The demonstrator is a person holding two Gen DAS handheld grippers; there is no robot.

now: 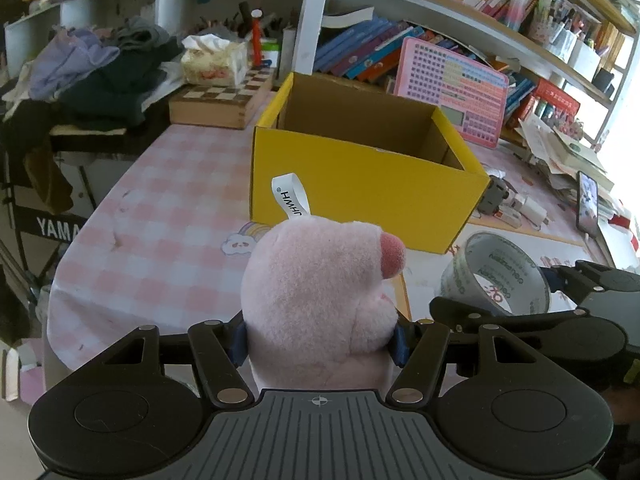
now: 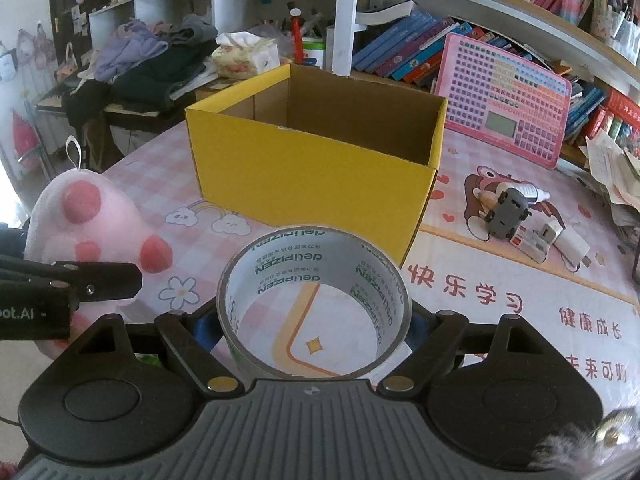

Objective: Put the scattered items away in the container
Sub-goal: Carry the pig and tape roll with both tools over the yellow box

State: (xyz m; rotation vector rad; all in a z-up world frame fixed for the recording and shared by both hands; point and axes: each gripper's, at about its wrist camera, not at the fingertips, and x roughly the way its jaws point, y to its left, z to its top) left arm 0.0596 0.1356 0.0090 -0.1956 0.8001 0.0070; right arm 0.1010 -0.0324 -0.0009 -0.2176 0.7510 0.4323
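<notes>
1. The tabletop (image 2: 500,292) has a pink checked cloth with cartoons.
2. The yellow cardboard box (image 2: 312,176) stands open in the middle of it.
3. The left tongs (image 1: 320,338) pinch a pink plush toy (image 1: 320,292) just in front of the box.
4. The right tongs (image 2: 314,330) pinch a roll of tape (image 2: 314,300) near the box.
5. A small grey toy car (image 2: 506,210) lies right of the box.

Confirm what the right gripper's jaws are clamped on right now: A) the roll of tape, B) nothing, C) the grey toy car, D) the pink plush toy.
A: in the right wrist view the roll of tape sits pinched between the jaws of the right gripper, while the left gripper holds the pink plush toy.
</notes>
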